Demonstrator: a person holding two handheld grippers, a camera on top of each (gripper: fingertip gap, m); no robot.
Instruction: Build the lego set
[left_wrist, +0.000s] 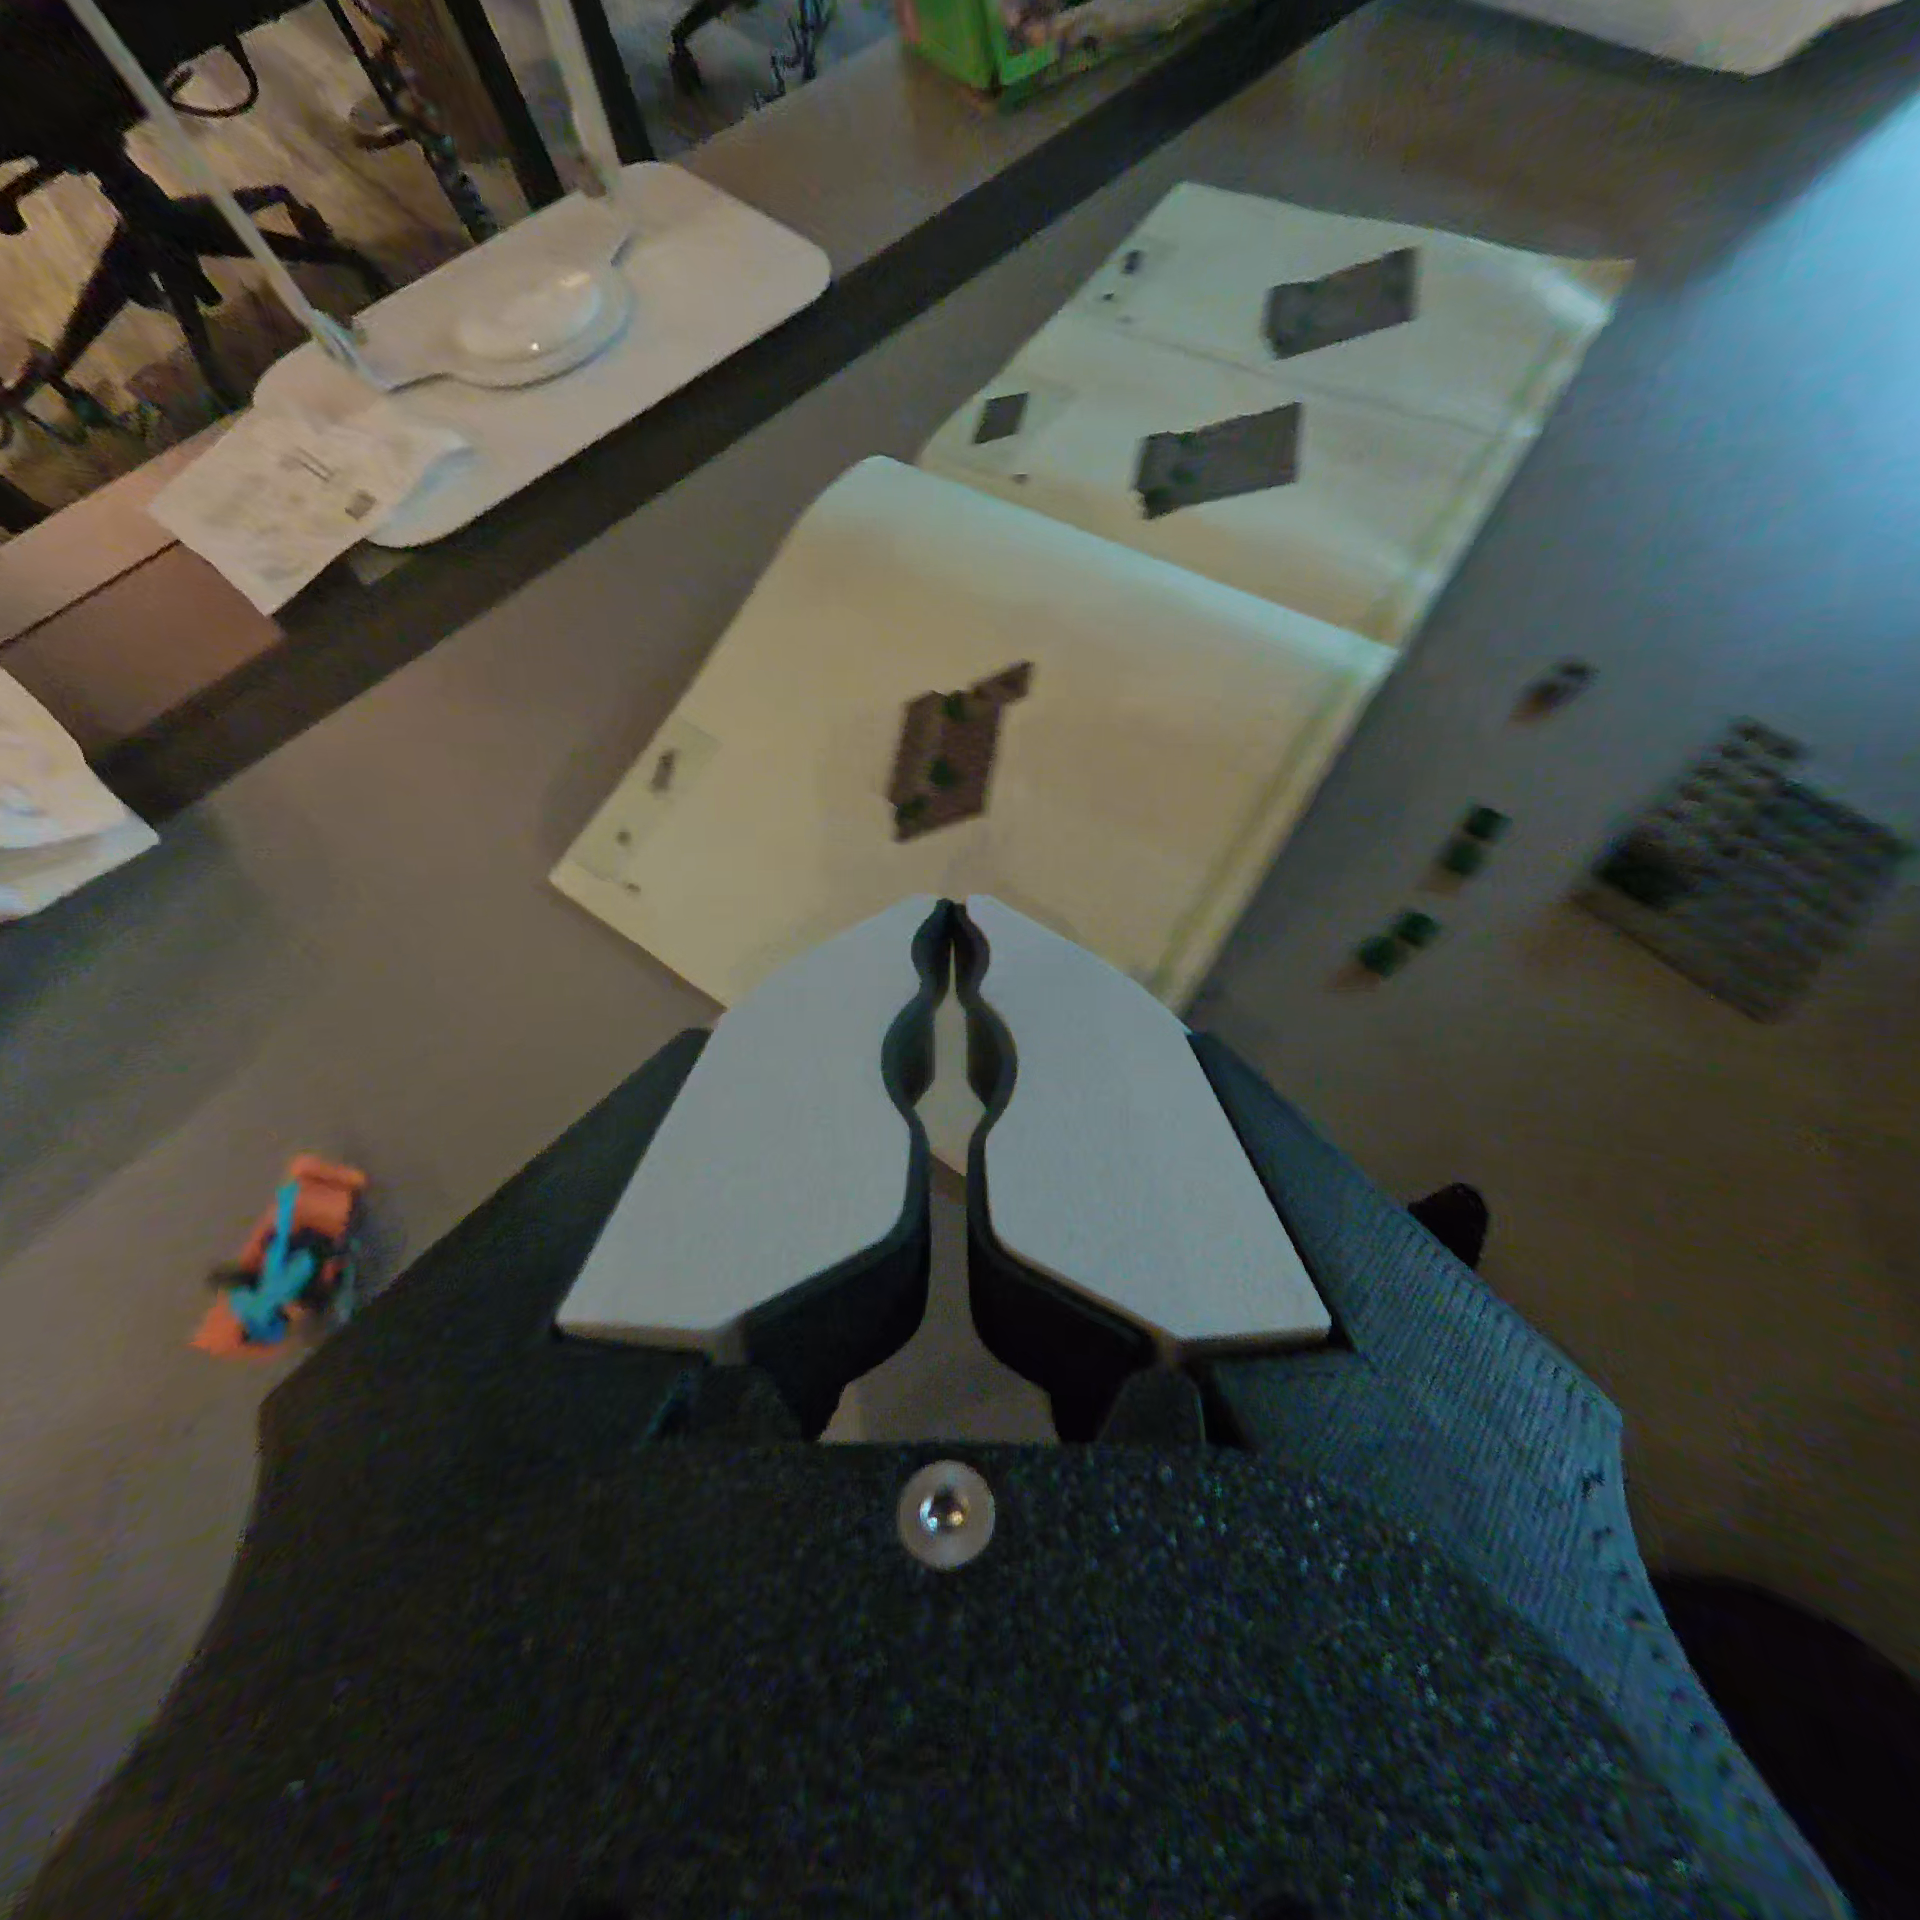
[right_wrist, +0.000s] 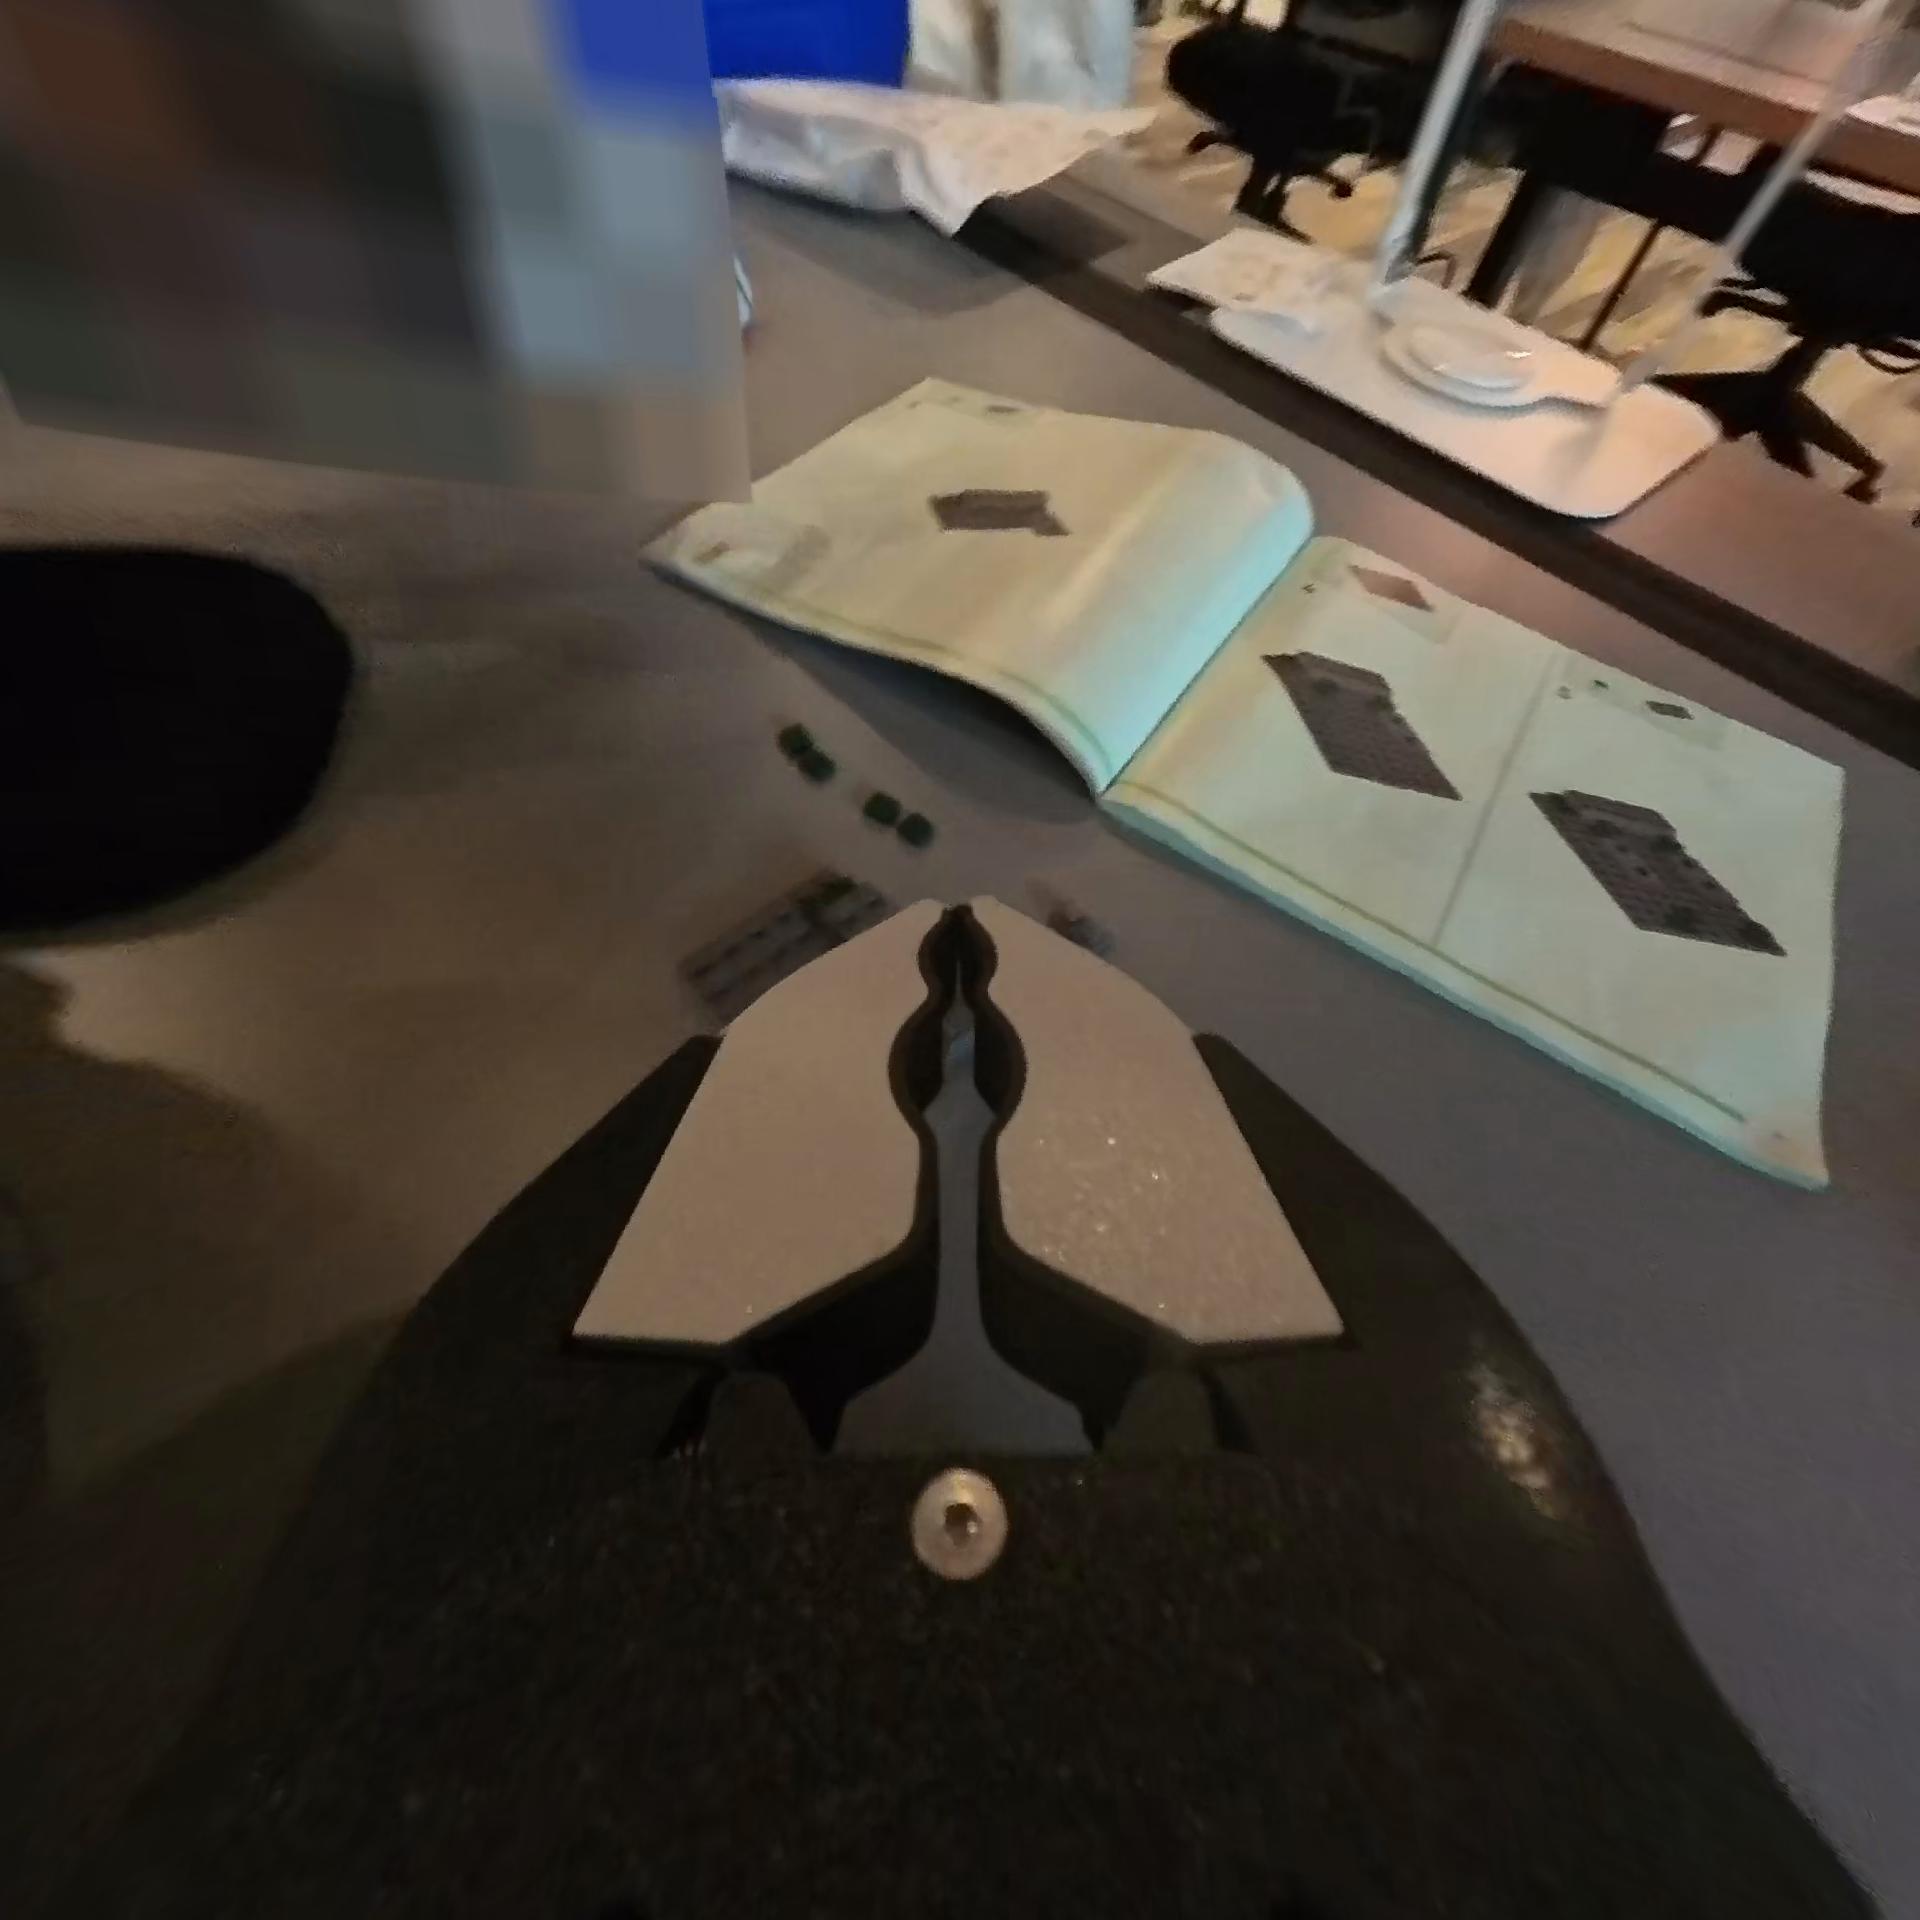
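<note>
My left gripper (left_wrist: 953, 914) is shut and empty, held above the near edge of the open instruction booklet (left_wrist: 1039, 644). To its right on the table lie a dark studded baseplate (left_wrist: 1745, 862) and small green bricks (left_wrist: 1470, 836), (left_wrist: 1397, 940). My right gripper (right_wrist: 961, 916) is shut, with nothing seen between its tips, just above the dark baseplate (right_wrist: 769, 940), which it partly hides. Green bricks (right_wrist: 805, 750), (right_wrist: 899, 816) lie beyond it, with the booklet (right_wrist: 1299, 748) to the right.
A small orange and blue lego model (left_wrist: 286, 1257) sits at the left of the table. A white lamp base (left_wrist: 582, 343) and papers (left_wrist: 301, 488) stand on the far table. A green box (left_wrist: 997, 42) is at the back. A dark round shape (right_wrist: 135, 727) is at left. The tips of one gripper are about 20 cm away from the tips of the other.
</note>
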